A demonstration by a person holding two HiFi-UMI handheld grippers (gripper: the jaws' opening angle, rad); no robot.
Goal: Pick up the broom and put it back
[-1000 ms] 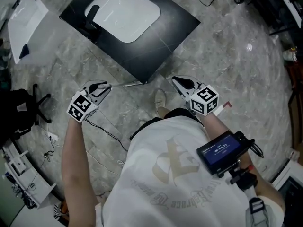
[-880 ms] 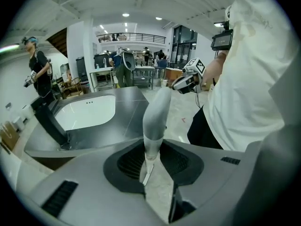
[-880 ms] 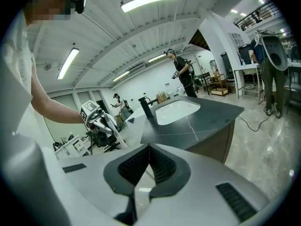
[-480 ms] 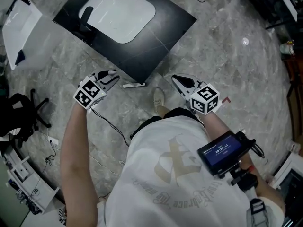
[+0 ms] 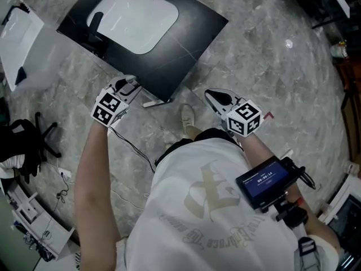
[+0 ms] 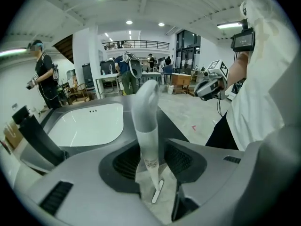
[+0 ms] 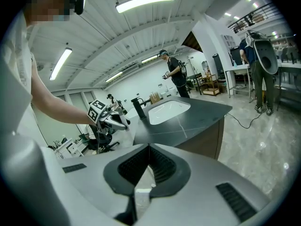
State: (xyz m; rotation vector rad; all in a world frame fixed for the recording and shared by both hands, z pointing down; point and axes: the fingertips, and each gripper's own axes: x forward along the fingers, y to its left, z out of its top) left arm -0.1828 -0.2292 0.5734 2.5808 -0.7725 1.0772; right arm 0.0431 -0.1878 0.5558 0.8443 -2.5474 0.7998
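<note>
The broom's white handle [image 6: 145, 119] stands almost upright between the jaws of my left gripper [image 6: 151, 149], and its small white head [image 6: 157, 192] rests on the floor below. These jaws have just been opening, and a gap shows on the handle's right side. In the head view my left gripper [image 5: 130, 86] sits at the near corner of the black counter [image 5: 186, 44], with the broom head [image 5: 151, 102] just beside it. My right gripper [image 5: 217, 99] hovers over the floor to the right, shut and empty, its jaws meeting at the tip [image 7: 149, 147].
The counter holds a white sink [image 5: 135, 18] and a black faucet [image 5: 93, 26]. The person's shoe [image 5: 186, 117] stands between the grippers. A cable [image 5: 135, 148] trails on the floor, and an office chair [image 5: 28, 137] is at the left. Other people stand in the background [image 6: 44, 79].
My left gripper has moved up the picture to the counter's corner, bringing the broom with it. The handle now stands steeper and the jaws sit wider around it. The right gripper has stayed put.
</note>
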